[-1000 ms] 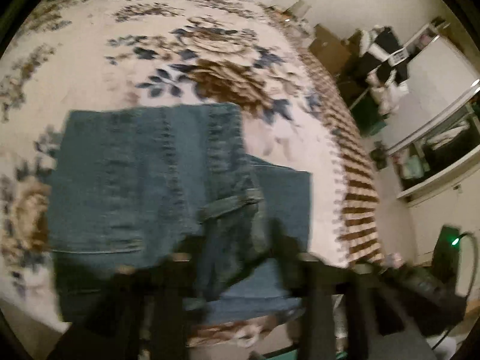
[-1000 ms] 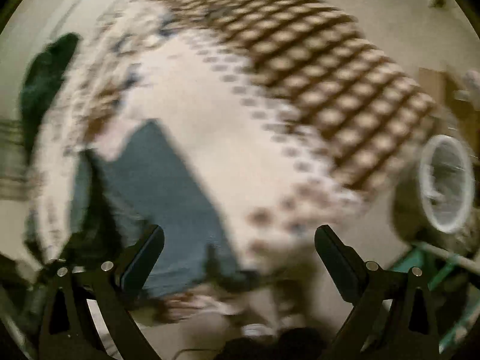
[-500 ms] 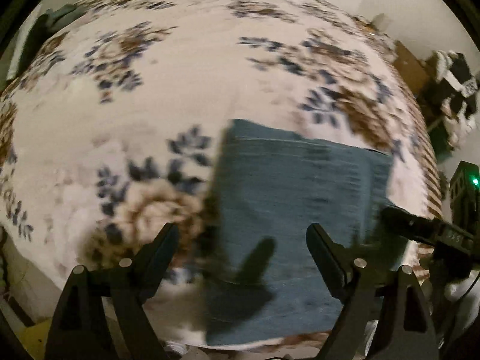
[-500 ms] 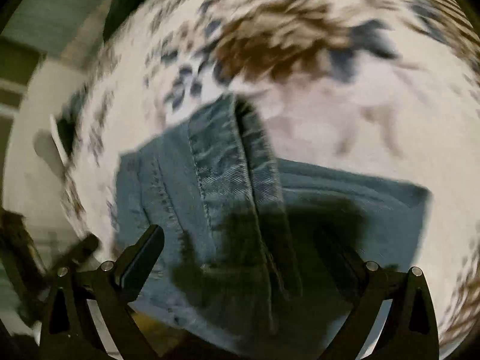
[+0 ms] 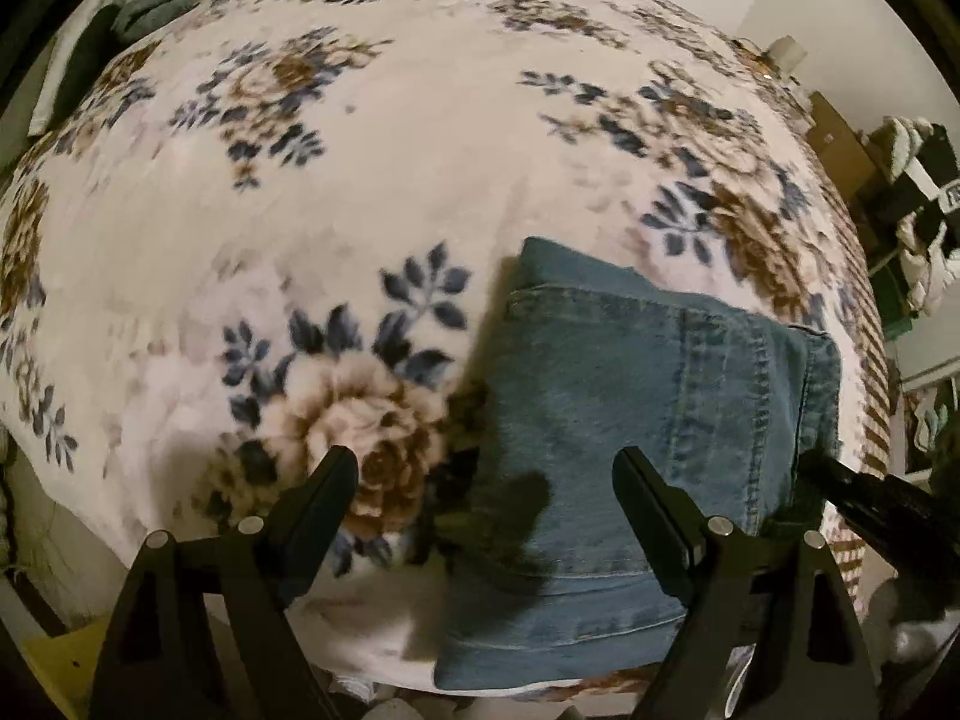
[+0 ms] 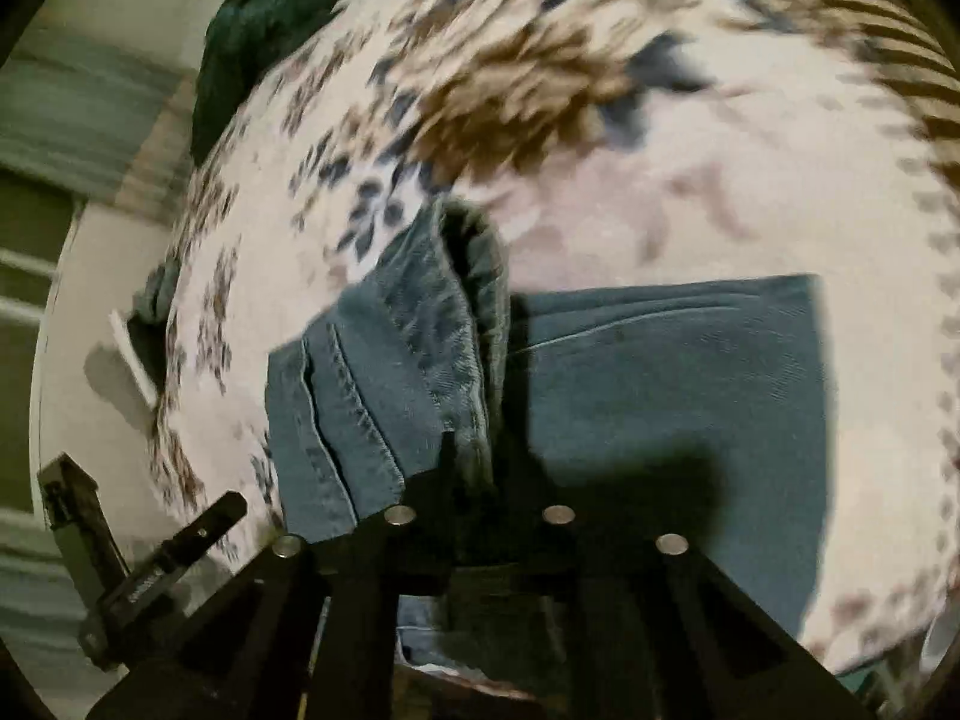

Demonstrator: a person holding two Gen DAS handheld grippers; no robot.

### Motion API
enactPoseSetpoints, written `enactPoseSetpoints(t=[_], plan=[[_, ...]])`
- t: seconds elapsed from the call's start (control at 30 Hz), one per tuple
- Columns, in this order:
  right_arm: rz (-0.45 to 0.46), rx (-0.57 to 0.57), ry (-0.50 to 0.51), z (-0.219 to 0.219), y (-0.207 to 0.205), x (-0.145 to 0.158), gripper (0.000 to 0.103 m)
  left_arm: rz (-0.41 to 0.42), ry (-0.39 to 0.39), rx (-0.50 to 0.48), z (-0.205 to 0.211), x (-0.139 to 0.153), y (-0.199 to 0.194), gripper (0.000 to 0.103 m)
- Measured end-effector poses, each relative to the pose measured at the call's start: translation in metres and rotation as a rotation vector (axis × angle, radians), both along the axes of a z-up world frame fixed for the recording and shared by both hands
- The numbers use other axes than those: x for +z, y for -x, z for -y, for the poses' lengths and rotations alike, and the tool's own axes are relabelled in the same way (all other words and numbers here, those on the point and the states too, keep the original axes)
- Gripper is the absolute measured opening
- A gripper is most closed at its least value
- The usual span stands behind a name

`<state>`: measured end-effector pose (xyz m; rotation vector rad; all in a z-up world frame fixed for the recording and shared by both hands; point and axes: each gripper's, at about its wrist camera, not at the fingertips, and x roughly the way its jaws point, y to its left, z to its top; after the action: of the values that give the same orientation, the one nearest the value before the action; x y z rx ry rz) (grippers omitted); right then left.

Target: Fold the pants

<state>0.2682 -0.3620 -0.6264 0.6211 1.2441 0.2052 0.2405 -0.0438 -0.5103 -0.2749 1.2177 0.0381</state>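
Denim is sitting right under both your tools: the pants (image 5: 630, 420) are lying folded into a compact stack at the near edge of the bed, towards its right-hand corner, on the floral blanket (image 5: 360, 180). Your left gripper (image 5: 486, 480) is hovering w/ its fingers (image 5: 324, 486) spread wide apart, nothing between them, one over the brown rose print and the other over the denim's left part. Your right gripper (image 6: 474, 480) is showing its jaws drawn together at the waistband fold of the pants (image 6: 420, 372), pinching the thick seamed layer where it's rising in a ridge above the flatter panel beside it. In the left wrist view the right tool's black body is reaching in at the stack's right edge. Farther back, the blanket is spreading out w/ blue leaves & brown blooms, and its striped brown border (image 5: 870, 384) is running along the right edge. At the far end, dark green fabric (image 6: 270, 18) is lying bunched at the bed's far edge, blurred in the right wrist view.
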Motion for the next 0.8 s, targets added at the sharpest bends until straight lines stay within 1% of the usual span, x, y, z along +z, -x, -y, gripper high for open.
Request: enactPoseSetpoints(t=[0.07,0.17,0.3,0.33,0.4,0.43,0.47,0.5,0.53,0.6,0.63,0.7,0.73,0.8], plan=[[0.016,-0.055,-0.012,0.018,0.013,0.014,0.007,0.008,0.008,-0.019,0.007,0.006,-0.002,0.086],[0.036,-0.123,-0.005,0.048,0.035,0.031,0.007,0.012,0.017,-0.05,0.018,0.009,-0.007,0.086],[0.036,-0.167,0.047,0.083,0.06,0.045,0.007,0.01,0.031,-0.08,0.031,0.008,-0.014,0.086],[0.037,-0.164,0.04,0.089,0.063,0.046,0.007,0.01,0.045,-0.098,0.036,0.006,-0.016,0.086],[-0.001,-0.105,-0.053,0.095,0.06,0.033,0.008,0.003,0.023,-0.114,0.041,0.003,-0.019,0.086],[-0.032,-0.091,-0.097,0.096,0.057,0.022,0.016,-0.001,0.019,-0.119,0.043,0.001,-0.02,0.086],[-0.079,-0.071,-0.131,0.096,0.051,0.007,0.027,-0.008,0.016,-0.121,0.043,-0.003,-0.021,0.086],[-0.097,-0.062,-0.13,0.094,0.046,-0.002,0.033,-0.015,0.011,-0.119,0.043,-0.005,-0.022,0.086],[-0.103,-0.063,-0.122,0.093,0.041,-0.009,0.045,-0.022,0.007,-0.116,0.042,-0.007,-0.023,0.086],[-0.084,-0.071,-0.202,0.094,0.035,-0.02,0.049,-0.024,0.001,-0.113,0.041,-0.01,-0.022,0.086],[-0.087,-0.074,-0.235,0.093,0.031,-0.027,0.053,-0.025,-0.001,-0.113,0.04,-0.01,-0.022,0.086],[-0.094,-0.056,-0.238,0.084,0.025,-0.038,0.054,-0.028,-0.008,-0.117,0.039,-0.012,-0.021,0.086],[-0.097,-0.04,-0.234,0.079,0.022,-0.044,0.056,-0.03,-0.011,-0.119,0.039,-0.013,-0.021,0.086],[-0.124,-0.011,-0.195,0.067,0.015,-0.06,0.057,-0.037,-0.015,-0.124,0.038,-0.016,-0.021,0.086]])
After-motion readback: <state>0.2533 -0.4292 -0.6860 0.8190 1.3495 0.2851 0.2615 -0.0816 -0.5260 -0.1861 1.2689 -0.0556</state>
